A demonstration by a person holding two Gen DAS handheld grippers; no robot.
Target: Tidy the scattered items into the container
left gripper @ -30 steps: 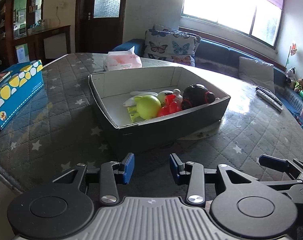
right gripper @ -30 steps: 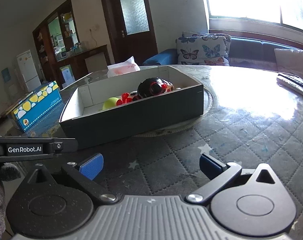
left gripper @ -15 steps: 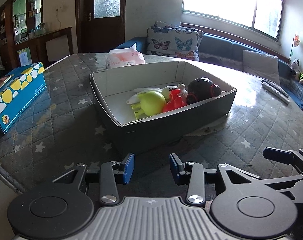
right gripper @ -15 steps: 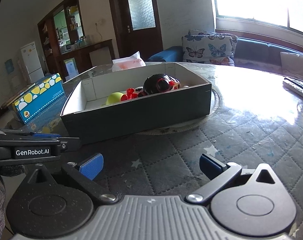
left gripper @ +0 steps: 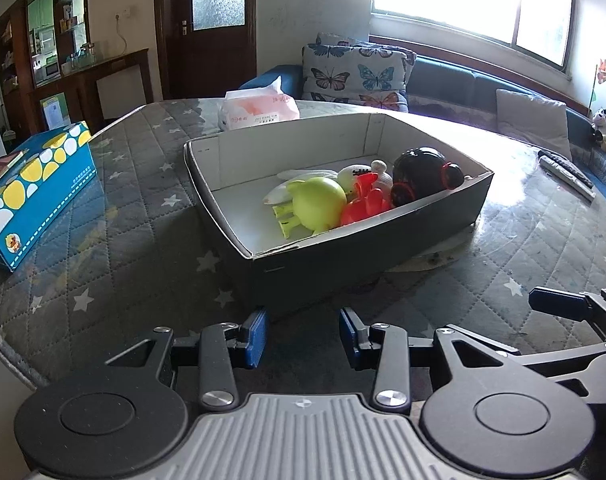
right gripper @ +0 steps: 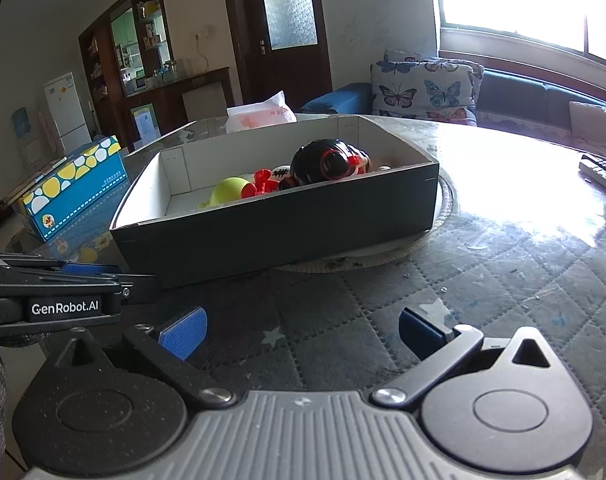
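box [left gripper: 343, 256]: matt cardboard | table [left gripper: 143, 216]: glossy over quilted cloth

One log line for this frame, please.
left gripper: open, empty | right gripper: open, empty | toys: in box | both grippers in front of box, above table

Both wrist views low over table [left gripper: 103, 208], facing nearby shared box [left gripper: 343, 256], left view slightly higher

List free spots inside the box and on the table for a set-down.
Inside the box, the half toward the blue tissue carton is bare floor. The other half is crowded: green toy, red toy, black toy. Table is bare between carton and box, and between box and both grippers.
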